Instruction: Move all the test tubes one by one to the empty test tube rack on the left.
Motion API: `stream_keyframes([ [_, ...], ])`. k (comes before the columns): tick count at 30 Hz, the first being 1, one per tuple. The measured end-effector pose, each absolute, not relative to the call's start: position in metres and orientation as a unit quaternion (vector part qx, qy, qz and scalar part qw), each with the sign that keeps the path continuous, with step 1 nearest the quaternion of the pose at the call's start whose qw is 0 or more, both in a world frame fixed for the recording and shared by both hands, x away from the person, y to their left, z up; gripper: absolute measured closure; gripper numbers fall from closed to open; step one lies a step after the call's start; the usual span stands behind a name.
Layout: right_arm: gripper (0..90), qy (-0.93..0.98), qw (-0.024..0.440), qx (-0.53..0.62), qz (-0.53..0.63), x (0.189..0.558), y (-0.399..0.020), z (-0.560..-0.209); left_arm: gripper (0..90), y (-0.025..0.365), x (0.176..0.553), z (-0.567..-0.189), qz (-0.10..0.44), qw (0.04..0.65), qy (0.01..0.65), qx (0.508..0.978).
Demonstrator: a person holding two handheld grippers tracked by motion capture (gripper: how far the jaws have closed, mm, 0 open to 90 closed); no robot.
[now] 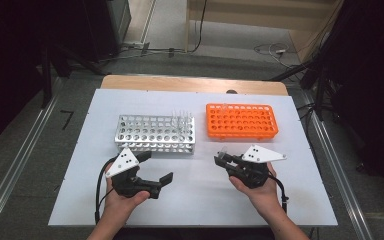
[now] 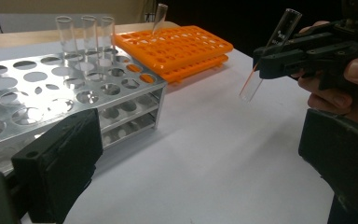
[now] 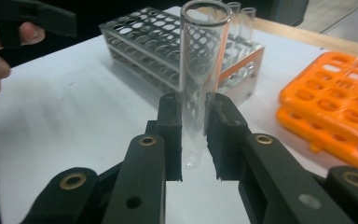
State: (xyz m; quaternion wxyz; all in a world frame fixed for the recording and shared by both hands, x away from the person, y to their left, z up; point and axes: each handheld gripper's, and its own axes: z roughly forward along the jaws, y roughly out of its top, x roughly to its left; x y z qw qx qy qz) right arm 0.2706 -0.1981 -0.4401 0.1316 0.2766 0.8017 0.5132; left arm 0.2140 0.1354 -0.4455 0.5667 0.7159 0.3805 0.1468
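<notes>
**Glass tube carried between the two racks**

We have a clear glass test tube (image 3: 200,70) clamped in the right tool (image 3: 194,140), whose jaws are closed on the tube's lower half, leaving the open mouth free above them. It hangs clear of the bench (image 1: 200,200), just in front of the orange rack (image 1: 241,120) and nearer to it than to the metal rack (image 1: 155,134). We hold it low on the glass and near upright, probably so the rounded bottom can be steered into a hole without the pads fouling the rack top.

The left tool (image 1: 155,170) stands wide open with nothing in it, in front of the metal rack, likely kept ready to steady something. Three more tubes (image 2: 86,39) stand at the metal rack's end nearest the orange rack, and one tube (image 2: 158,16) leans in the orange rack.
</notes>
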Motion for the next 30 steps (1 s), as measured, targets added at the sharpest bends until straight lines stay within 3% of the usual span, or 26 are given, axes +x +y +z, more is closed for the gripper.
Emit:
stream_keyframes([
  [7,74.0,0.815,0.120,0.250,0.508,0.258,-0.181,-0.445,5.4,0.119,0.212,-0.440,0.148,0.567,0.363,0.724],
  [30,74.0,0.850,0.121,0.187,0.478,0.237,-0.137,-0.457,57.7,0.076,0.208,-0.435,0.138,0.560,0.296,0.762],
])
